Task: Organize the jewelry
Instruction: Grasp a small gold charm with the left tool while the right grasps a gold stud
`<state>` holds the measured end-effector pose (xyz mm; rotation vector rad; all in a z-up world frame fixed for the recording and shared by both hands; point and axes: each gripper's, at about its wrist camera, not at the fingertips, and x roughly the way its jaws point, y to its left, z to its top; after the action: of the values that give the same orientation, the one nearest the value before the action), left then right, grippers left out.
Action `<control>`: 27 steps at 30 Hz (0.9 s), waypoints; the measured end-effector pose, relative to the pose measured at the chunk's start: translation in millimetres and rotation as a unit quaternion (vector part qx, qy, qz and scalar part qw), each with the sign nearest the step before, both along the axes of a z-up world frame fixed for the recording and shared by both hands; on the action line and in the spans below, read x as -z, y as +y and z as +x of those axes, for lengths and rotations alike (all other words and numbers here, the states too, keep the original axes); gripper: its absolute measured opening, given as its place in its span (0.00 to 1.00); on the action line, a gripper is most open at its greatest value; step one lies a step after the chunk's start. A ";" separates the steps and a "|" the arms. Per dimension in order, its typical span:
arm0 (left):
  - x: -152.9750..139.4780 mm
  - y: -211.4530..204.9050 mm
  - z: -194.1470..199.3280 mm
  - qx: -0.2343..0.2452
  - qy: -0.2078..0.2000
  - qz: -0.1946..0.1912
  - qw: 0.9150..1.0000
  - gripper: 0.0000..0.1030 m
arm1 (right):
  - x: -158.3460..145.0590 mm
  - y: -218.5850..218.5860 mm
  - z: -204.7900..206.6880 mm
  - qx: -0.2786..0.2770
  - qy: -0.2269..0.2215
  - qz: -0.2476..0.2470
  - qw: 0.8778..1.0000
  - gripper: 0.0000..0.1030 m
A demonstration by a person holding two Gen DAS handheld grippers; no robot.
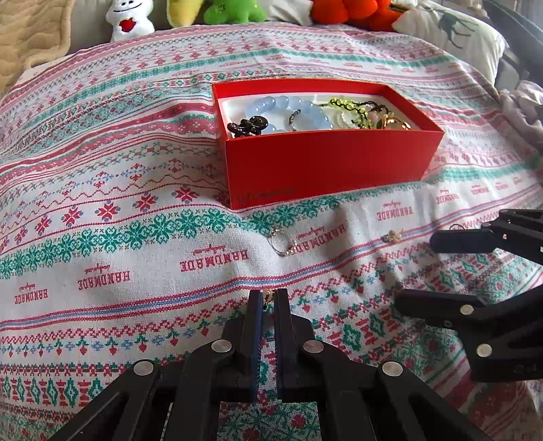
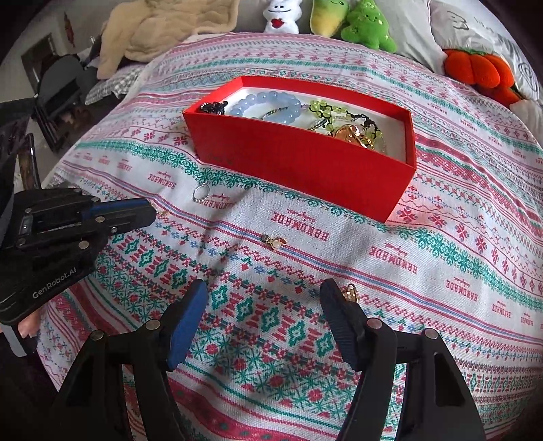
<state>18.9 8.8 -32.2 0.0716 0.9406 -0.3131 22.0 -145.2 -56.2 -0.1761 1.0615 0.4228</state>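
Near the red box (image 1: 325, 135), the left gripper (image 1: 270, 298) pinches what looks like a gold earring (image 1: 268, 295); the right gripper (image 2: 264, 298) gapes empty beside another earring (image 2: 351, 292).

A home bedroom: patterned bedspread (image 1: 135, 203), pillow (image 1: 451, 30), plush toys (image 2: 366, 23).

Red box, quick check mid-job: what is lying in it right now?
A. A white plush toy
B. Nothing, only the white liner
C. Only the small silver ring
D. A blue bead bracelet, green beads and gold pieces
D: the red box holds a blue bead bracelet, green beads and gold pieces on its white liner.
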 end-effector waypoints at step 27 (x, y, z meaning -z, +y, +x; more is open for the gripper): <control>4.7 16.7 -1.4 -0.025 0.007 -0.007 1.000 0.01 | -0.6 -6.0 23.5 0.035 -0.024 -0.018 0.999 0.10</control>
<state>17.6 25.4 -36.9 0.0337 0.9532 -0.2735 45.5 -151.3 -55.6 -0.1795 1.0260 0.3345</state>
